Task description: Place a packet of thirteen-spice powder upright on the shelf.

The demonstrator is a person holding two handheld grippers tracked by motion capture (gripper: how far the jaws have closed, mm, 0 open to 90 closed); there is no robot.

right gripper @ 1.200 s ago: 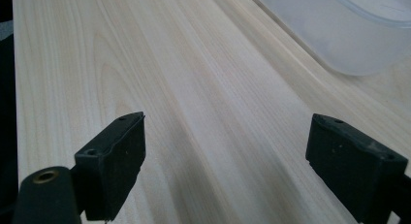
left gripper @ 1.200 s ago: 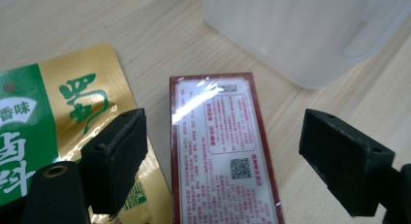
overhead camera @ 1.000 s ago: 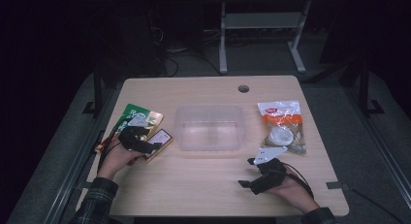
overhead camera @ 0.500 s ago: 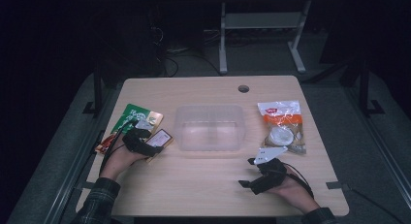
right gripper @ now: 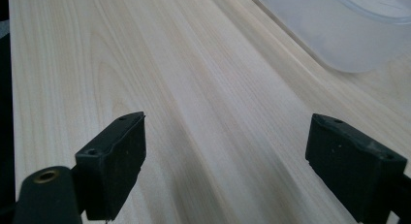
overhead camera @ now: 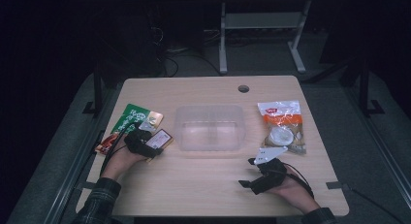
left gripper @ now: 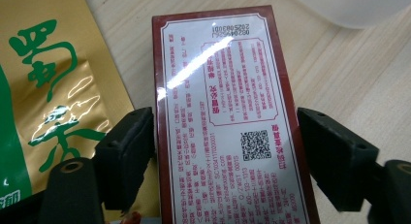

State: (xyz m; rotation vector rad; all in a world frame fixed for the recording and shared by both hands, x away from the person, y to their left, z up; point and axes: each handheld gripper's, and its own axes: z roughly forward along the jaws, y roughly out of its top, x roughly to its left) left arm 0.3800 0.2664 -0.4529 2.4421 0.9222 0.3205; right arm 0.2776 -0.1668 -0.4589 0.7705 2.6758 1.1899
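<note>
A dark red box with a white printed label point(left gripper: 228, 117) lies flat on the wooden table point(overhead camera: 203, 185), left of the clear container point(overhead camera: 209, 128). My left gripper point(left gripper: 225, 136) straddles the box, and its jaws have just been closing. The left pad point(left gripper: 128, 151) meets the box's edge, while a sliver of gap shows at the right pad point(left gripper: 334, 156), so it is open. From above, the left gripper point(overhead camera: 154, 145) covers the near end of the box point(overhead camera: 162, 136). My right gripper point(right gripper: 225, 166) is open over bare wood, near the front edge point(overhead camera: 249, 173).
A green and gold pouch point(overhead camera: 133, 118) lies just left of the box point(left gripper: 43, 88), with a red packet point(overhead camera: 104, 145) at the table's left edge. An orange and white snack bag point(overhead camera: 281, 124) lies right of the container point(right gripper: 349, 30). A cable hole point(overhead camera: 243, 88) sits at the back.
My left hand has crept slightly nearer the red box. The right hand has not moved.
</note>
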